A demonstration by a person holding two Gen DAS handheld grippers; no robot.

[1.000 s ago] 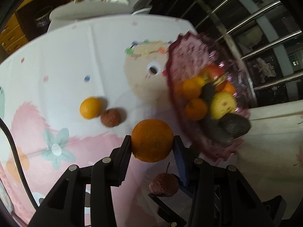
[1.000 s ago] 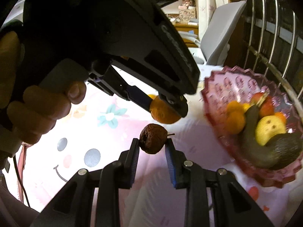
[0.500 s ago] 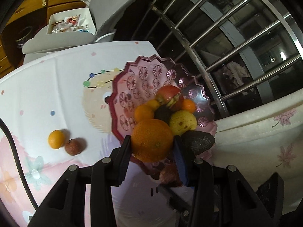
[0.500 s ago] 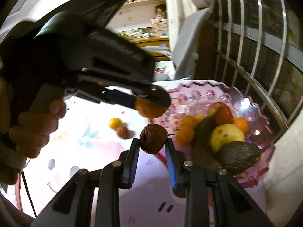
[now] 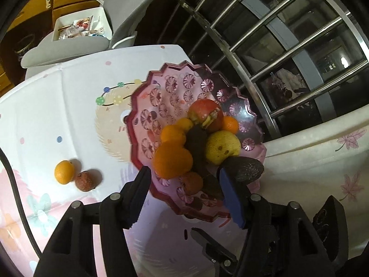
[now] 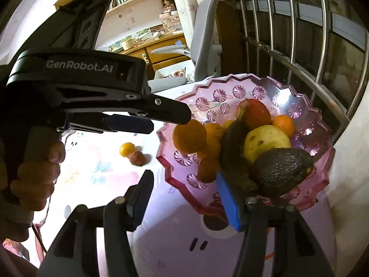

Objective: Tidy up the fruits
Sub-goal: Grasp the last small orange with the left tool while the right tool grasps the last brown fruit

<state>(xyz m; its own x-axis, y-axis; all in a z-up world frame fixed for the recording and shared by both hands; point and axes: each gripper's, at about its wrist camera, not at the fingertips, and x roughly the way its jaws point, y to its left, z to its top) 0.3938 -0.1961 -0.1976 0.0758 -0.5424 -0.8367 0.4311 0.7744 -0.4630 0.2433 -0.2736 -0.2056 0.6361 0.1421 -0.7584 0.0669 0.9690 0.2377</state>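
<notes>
Both tongs hang over the near rim of the scalloped pink glass bowl, and neither has hold of anything. The left tongs have just been opening: their blue pads now stand apart, clear of the large round orange, which lies in the bowl's near left side against the smaller oranges. The right tongs have likewise just been opening, with their jaws parted over the bowl's near edge and nothing between the pads. The small brown wrinkled fruit sits low in the bowl just beside the large orange (in the right wrist view it is too hidden to make out). Deeper in the bowl are a yellow pear-like fruit, a dark avocado and a red apple. Out on the cartoon-print cloth covering the surface, well left of the bowl, a small orange and a reddish lychee-like fruit lie touching.
</notes>
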